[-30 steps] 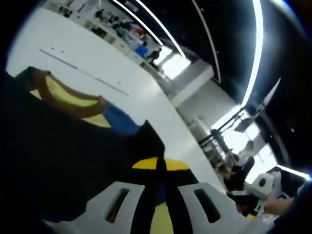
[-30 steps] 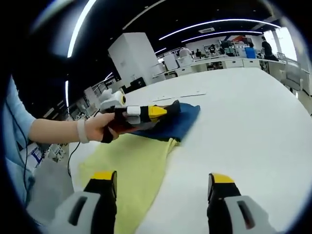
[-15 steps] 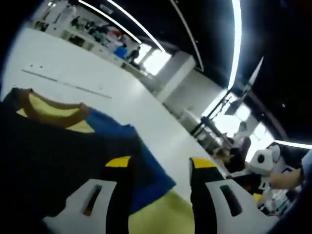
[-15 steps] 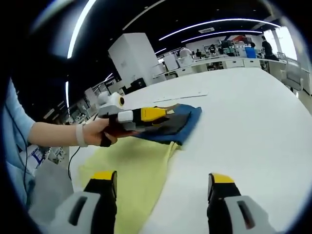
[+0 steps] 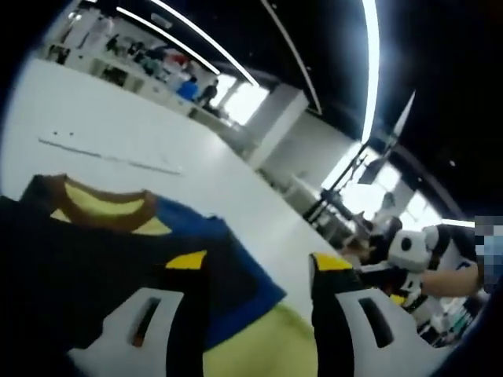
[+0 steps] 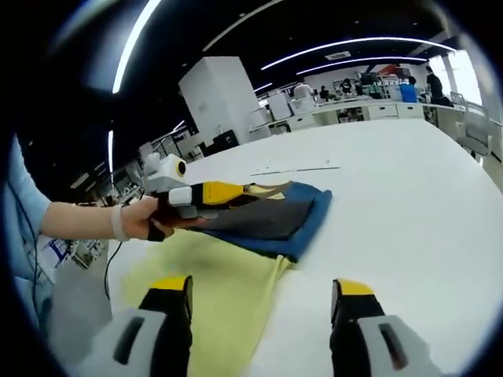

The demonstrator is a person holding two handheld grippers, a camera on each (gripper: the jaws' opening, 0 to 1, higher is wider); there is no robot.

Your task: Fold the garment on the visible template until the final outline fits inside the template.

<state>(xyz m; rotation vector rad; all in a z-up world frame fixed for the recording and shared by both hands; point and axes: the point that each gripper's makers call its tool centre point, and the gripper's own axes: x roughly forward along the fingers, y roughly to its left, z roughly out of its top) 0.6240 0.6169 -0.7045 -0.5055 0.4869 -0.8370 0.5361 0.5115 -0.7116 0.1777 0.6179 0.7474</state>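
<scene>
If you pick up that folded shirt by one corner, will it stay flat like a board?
Probably not. The shirt is soft cloth lying in loose layers, so it would likely droop and unfold. It looks thin, so probably light. It may slide easily on the smooth white table.

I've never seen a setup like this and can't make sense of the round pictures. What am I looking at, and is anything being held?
A person holds a two-jaw gripper in each hand, and each carries a fisheye camera looking along its jaws. In the left gripper view, the left gripper stands open over a folded garment, dark and blue with a yellow-and-brown collar. In the right gripper view, the right gripper is open and holds nothing; ahead, the person's hand holds the left gripper at the garment, which lies partly on a yellow template on a white table.
</scene>
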